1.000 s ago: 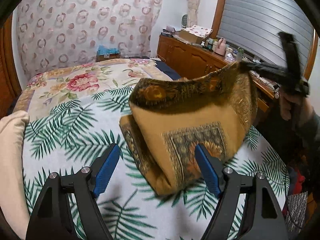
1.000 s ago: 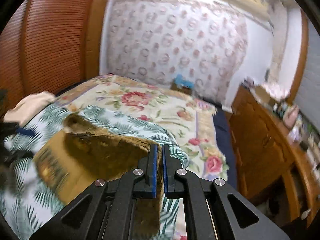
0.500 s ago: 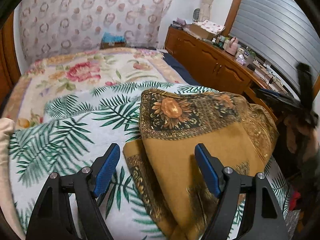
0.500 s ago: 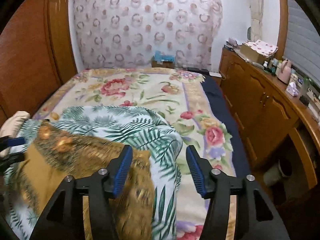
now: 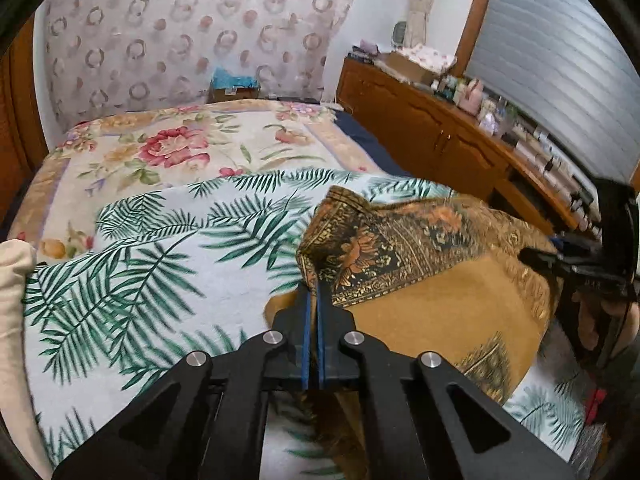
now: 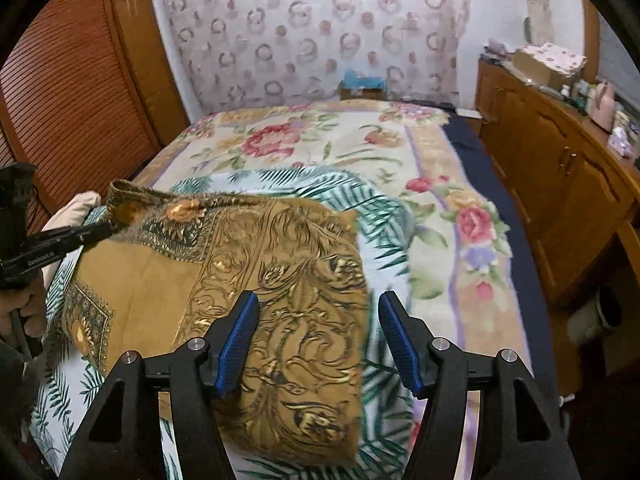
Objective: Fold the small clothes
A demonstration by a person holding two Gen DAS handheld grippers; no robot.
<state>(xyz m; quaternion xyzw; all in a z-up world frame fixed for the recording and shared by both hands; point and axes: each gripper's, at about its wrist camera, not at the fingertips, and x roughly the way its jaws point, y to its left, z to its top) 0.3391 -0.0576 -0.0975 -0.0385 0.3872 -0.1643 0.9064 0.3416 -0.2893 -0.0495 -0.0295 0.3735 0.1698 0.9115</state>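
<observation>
Cloth (image 5: 440,300) of mustard and gold pattern is lying partly folded on the palm-leaf sheet (image 5: 140,260) spread over the bed (image 5: 160,148). Left tongs (image 5: 313,300) are pinching shut on a raised patterned corner of the cloth, lifting that edge off the sheet. Right tongs (image 6: 316,336) are hanging spread wide, gripping nothing, just above the cloth's near right portion, with the left blue pad over the fabric and the other pad beyond its edge.

One golden patterned cloth (image 6: 280,280), one palm-leaf sheet (image 5: 140,260), one floral bedspread (image 6: 340,144), one cream bundle (image 5: 12,280), two grippers (image 5: 313,300) (image 6: 316,340).
</observation>
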